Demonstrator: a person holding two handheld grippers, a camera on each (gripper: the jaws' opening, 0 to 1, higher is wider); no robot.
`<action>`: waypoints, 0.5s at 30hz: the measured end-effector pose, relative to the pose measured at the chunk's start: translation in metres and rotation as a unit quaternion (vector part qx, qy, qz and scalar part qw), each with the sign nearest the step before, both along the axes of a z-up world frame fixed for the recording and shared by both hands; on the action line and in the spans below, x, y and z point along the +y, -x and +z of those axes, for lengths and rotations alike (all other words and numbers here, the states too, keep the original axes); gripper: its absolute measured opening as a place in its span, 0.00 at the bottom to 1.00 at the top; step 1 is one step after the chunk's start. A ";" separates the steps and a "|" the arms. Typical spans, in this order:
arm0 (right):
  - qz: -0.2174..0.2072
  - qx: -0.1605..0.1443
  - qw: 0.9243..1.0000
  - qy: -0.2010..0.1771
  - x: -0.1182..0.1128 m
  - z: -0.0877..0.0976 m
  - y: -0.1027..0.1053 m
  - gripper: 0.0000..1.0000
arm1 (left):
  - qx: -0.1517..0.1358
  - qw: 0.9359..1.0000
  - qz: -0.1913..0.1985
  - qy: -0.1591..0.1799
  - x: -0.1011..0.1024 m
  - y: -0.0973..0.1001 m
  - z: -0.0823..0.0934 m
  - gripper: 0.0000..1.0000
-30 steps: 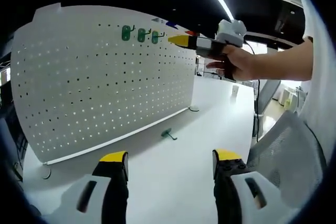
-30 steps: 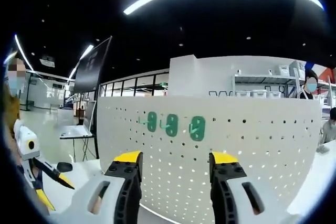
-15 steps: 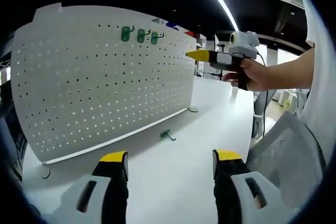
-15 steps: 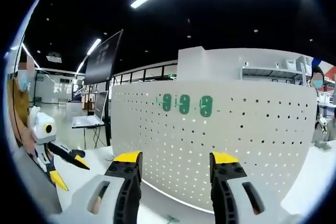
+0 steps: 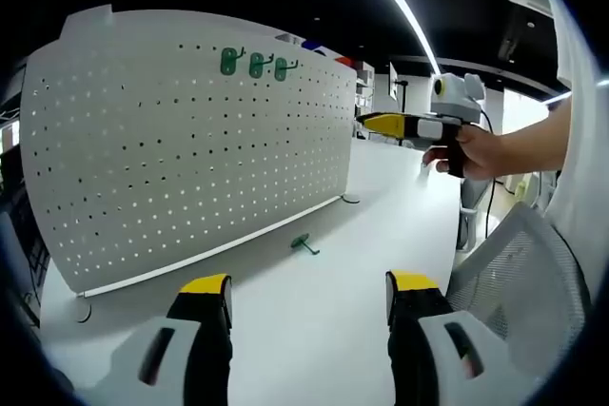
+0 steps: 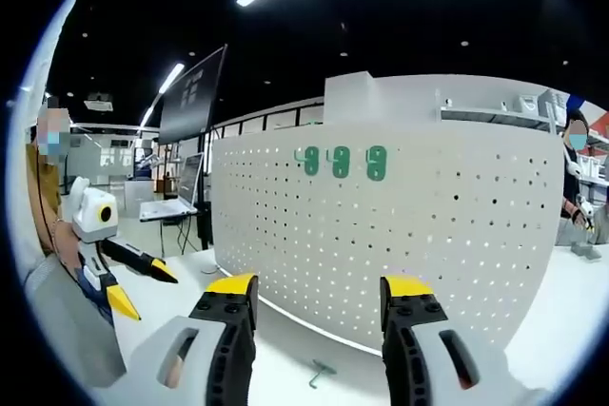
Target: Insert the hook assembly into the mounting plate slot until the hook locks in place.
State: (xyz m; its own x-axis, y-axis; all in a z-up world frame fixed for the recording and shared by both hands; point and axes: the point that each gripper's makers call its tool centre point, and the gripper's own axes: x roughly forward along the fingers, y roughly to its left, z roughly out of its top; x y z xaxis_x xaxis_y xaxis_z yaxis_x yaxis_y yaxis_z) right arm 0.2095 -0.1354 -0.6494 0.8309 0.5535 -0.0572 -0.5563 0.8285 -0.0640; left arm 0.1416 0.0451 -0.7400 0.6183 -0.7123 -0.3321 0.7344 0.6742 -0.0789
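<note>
both grippers, left gripper (image 5: 307, 294) and right gripper (image 6: 319, 296), stand parted and empty facing the upright pegboard (image 5: 190, 149), with the loose green hook (image 5: 304, 243) on the table (image 5: 314, 330) ahead awaiting pickup, judged.

No legible text, label or number anywhere

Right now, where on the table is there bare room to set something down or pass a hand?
The white table is bare between the left tool and the pegboard, apart from one loose green hook near the board's foot. More bare table runs toward the right tool. The only cluster is three green hooks high on the board.
</note>
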 end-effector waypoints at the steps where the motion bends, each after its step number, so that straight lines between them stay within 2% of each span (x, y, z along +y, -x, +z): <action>1: 0.000 0.003 1.000 0.001 0.000 -0.003 0.001 0.50 | 0.000 1.000 0.000 0.000 0.000 0.000 0.000 0.68; 15: 0.005 0.036 0.999 0.008 -0.005 -0.034 0.026 0.51 | 0.003 1.000 0.004 0.000 0.004 0.001 -0.002 0.68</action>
State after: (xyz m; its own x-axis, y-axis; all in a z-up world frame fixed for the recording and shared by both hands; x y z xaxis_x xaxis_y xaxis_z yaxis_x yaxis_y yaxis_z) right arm 0.1838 -0.1408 -0.6834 0.8187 0.5605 -0.1249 -0.5684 0.8219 -0.0372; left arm 0.1411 0.0491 -0.7424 0.6223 -0.7072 -0.3357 0.7279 0.6805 -0.0841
